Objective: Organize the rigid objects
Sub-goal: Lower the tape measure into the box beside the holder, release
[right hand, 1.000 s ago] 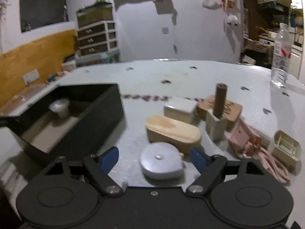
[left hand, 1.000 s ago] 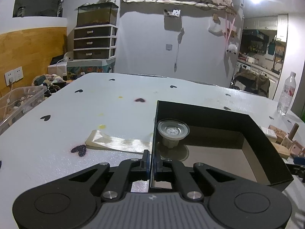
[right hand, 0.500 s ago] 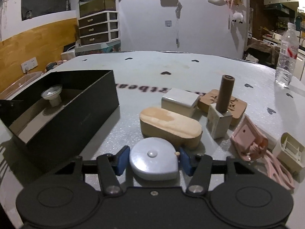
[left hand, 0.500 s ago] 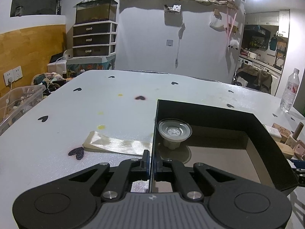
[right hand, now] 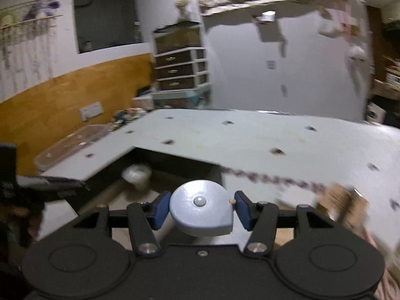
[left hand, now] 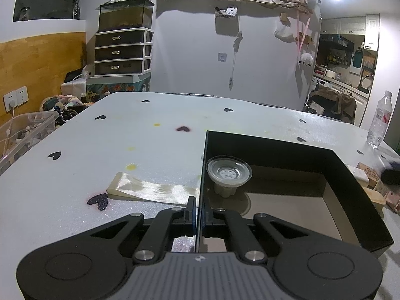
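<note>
My left gripper [left hand: 198, 210] is shut on the near left wall of the black box [left hand: 350, 200], which stands on the white table. Inside the box, at its far left corner, sits a clear suction cup [left hand: 228, 175] on a white base. My right gripper [right hand: 201, 206] is shut on a round grey tape measure [right hand: 200, 212], its blue pads [right hand: 160, 208] pressing both sides. The tape measure hangs above the table, just right of the box [right hand: 175, 160]. This view is blurred, and the suction cup [right hand: 136, 175] shows only as a pale smear.
A cream ribbon [left hand: 150, 190] lies left of the box. Wooden blocks [left hand: 370, 175] crowd the table on the box's right, blurred wooden blocks [right hand: 342, 200] in the right wrist view. A water bottle [left hand: 378, 122] stands at the far right edge. A clear plastic bin [left hand: 22, 130] sits beside the table's left.
My right gripper closed on the tape measure, lifted it off the table and swung left toward the box. The left gripper stayed clamped on the box wall.
</note>
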Motion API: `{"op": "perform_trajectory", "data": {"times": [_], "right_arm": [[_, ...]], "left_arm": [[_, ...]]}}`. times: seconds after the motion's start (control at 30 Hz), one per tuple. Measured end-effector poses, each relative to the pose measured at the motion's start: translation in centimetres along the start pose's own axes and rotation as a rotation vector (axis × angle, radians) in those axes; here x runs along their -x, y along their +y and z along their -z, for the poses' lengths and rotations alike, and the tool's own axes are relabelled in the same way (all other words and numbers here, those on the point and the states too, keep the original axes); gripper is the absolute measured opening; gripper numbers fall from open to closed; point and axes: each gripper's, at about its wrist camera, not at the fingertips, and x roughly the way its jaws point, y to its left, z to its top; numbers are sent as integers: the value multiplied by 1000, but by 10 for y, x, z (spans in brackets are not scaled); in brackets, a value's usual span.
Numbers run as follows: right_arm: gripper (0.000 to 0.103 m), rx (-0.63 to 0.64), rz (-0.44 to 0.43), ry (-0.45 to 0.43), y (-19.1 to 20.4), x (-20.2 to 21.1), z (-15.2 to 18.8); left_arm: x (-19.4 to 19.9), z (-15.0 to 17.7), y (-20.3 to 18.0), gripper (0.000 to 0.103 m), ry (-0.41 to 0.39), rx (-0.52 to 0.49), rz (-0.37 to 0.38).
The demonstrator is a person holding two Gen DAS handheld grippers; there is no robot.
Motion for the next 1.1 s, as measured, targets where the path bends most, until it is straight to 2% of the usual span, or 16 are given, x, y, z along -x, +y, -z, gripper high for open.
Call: {"op": "perform_trajectory", "data": {"times": [0.17, 0.33, 0.53, 0.87, 0.93, 1.0, 1.1], "right_arm": [[57, 81, -50, 85, 23, -47, -20], [57, 83, -100, 216, 34, -94, -29], [57, 95, -74, 331, 43, -139, -35], [57, 109, -51, 384, 48, -163, -40], [68, 102, -67, 381, 48, -161, -40], [75, 95, -78, 373, 48, -159, -41], [78, 91, -69, 356, 47, -153, -42]], "left_arm": [[-1, 0, 0, 3, 0, -6, 3], [-3, 0, 1, 3, 2, -4, 13], [-6, 0, 3, 3, 3, -7, 19], [-8, 0, 5, 4, 6, -5, 37], [-8, 0, 5, 4, 7, -3, 37], [-8, 0, 6, 4, 9, -3, 37], [-8, -1, 6, 4, 12, -4, 36]]}}
